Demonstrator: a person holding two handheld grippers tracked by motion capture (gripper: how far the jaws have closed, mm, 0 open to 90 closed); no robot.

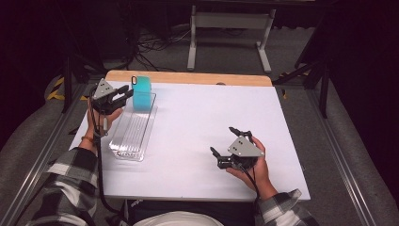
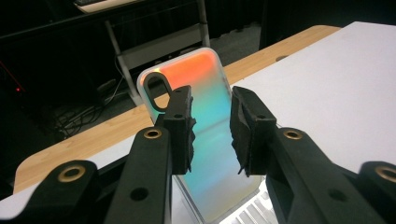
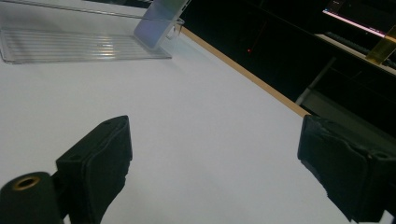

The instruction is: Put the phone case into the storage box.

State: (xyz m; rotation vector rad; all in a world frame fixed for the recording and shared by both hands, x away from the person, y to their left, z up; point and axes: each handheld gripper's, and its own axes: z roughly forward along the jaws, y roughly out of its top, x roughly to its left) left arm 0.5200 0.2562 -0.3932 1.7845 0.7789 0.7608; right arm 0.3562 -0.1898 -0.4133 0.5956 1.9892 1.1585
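Phone case (image 1: 141, 87) stands on end in the far end of your clear plastic tray (image 1: 128, 149), toward eleven o'clock on the white table (image 1: 202, 127) in the high view. The tray is a long, ribbed, see-through trough running from near you away toward the wooden edge strip (image 1: 188, 78) at twelve o'clock; apart from the case, its ribbed floor looks bare. From above the case reads teal; in the left gripper view it shimmers orange at the top and teal to green lower down (image 2: 210, 116), with an oval camera cut-out at its upper corner, and it leans back slightly.

Your left gripper (image 1: 126, 93) sits just at nine o'clock of the case, held in your left hand (image 1: 109, 115). In its own view the two black jaws stand a little apart in front of the case's face, with the case showing in the gap; whether they touch it I cannot tell, but they are not clamped on it.

Your right gripper (image 1: 223, 141) rests in your right hand (image 1: 254, 169) at about four o'clock on the table, well apart from the tray. Its jaws are spread wide with nothing between them, and its own view shows tray and case (image 3: 159, 21) far off toward ten o'clock.
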